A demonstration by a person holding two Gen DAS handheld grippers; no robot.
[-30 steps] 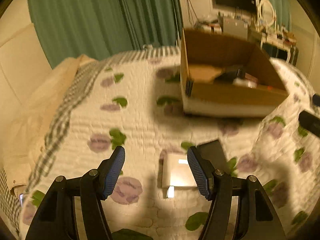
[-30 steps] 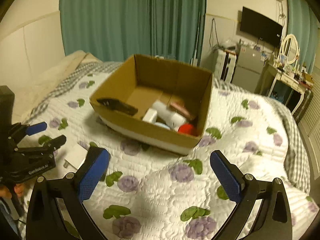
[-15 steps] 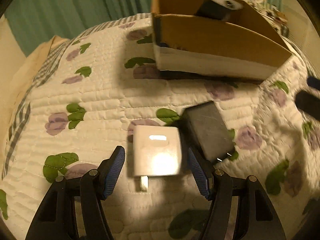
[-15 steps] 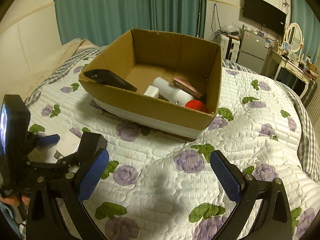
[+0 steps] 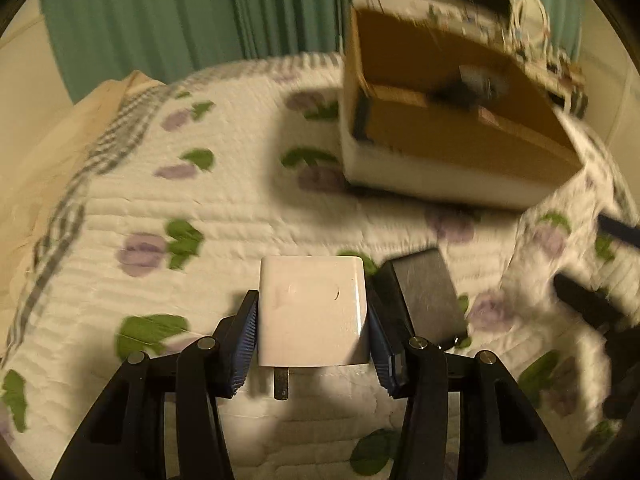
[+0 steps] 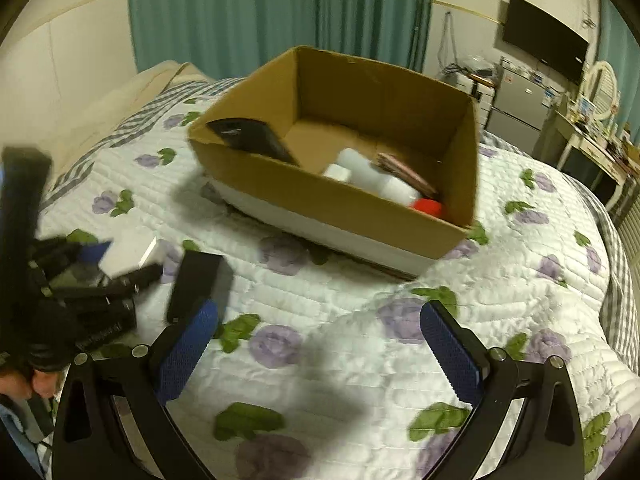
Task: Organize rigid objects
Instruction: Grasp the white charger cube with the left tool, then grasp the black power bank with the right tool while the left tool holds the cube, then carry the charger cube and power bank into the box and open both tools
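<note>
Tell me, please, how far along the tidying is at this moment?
Done: the brown cardboard box already holds several items. In hand: the left hand-held gripper clamps the white square charger plug. Left: the black rectangular block on the quilt; the right hand-held gripper is open, empty.

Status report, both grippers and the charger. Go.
Left gripper shut on white charger. Right gripper open, empty. Black block beside charger; cardboard box ahead.

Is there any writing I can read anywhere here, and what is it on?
No text reads clearly.
Left gripper: white lettering on its side, too blurred to read.
Black item in the box: faint mark, unreadable.
White charger: no print visible.
</note>
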